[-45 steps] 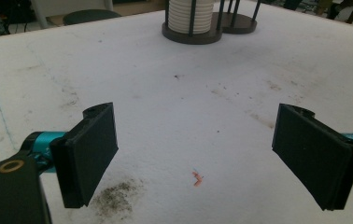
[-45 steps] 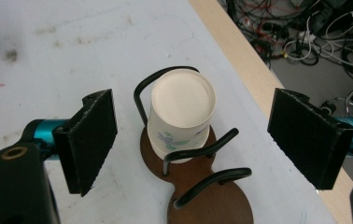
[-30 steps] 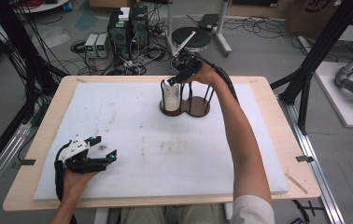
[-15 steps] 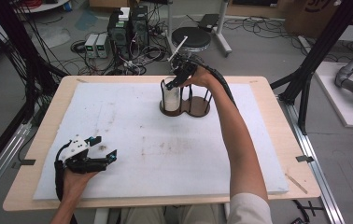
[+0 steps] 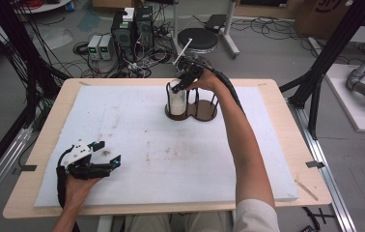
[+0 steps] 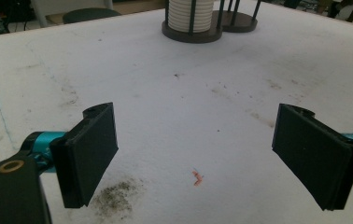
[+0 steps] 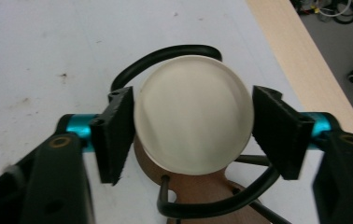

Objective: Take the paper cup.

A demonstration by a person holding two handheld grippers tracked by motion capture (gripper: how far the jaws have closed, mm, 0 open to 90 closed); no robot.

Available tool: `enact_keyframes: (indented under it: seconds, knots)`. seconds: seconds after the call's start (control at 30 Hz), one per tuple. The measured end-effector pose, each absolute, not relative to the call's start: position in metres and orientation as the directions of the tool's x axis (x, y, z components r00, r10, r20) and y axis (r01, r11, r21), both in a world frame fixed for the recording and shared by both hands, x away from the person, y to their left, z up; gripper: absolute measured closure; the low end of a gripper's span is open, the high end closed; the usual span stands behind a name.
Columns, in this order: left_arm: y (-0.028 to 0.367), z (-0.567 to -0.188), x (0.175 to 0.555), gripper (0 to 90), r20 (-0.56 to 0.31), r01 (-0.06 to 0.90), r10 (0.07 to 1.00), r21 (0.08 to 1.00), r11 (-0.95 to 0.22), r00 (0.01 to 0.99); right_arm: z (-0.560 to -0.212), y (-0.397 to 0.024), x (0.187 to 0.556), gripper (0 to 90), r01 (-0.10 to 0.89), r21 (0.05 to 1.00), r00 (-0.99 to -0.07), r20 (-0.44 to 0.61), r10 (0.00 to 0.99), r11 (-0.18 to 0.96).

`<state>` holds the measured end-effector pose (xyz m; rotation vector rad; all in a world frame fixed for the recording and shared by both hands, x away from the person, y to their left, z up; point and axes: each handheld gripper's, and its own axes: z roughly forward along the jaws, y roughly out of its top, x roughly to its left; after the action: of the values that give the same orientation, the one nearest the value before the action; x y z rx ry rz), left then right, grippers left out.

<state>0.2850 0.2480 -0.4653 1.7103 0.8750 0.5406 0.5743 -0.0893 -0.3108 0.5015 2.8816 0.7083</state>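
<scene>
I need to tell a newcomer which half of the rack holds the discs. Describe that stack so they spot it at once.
Start at the white foam mat covering the wooden table, then find the dark two-ring rack near its far edge. The stack of white discs fills the rack's left ring, with the right gripper poised right over it; the ring beside it has only bare posts.

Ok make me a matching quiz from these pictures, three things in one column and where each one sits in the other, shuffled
Things:
1. left claw
2. right claw
3. stack of white discs

Places:
A. in the dark wire rack
B. near edge of the white pad, open over bare surface
C. above the rack, jaws either side of the top disc

Pairs: 1-B, 2-C, 3-A
</scene>
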Motion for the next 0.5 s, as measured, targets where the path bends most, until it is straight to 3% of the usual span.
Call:
enact_keyframes:
  seconds: [0.5]
  knots:
    - [0.2475, -0.4653, 0.2850, 14.0, -0.072, 0.286, 0.777, 0.948, -0.142, 0.625, -0.3019, -0.0921, 0.5726, 37.0, 0.294, 0.490, -0.931, -0.047, 0.362, 0.821]
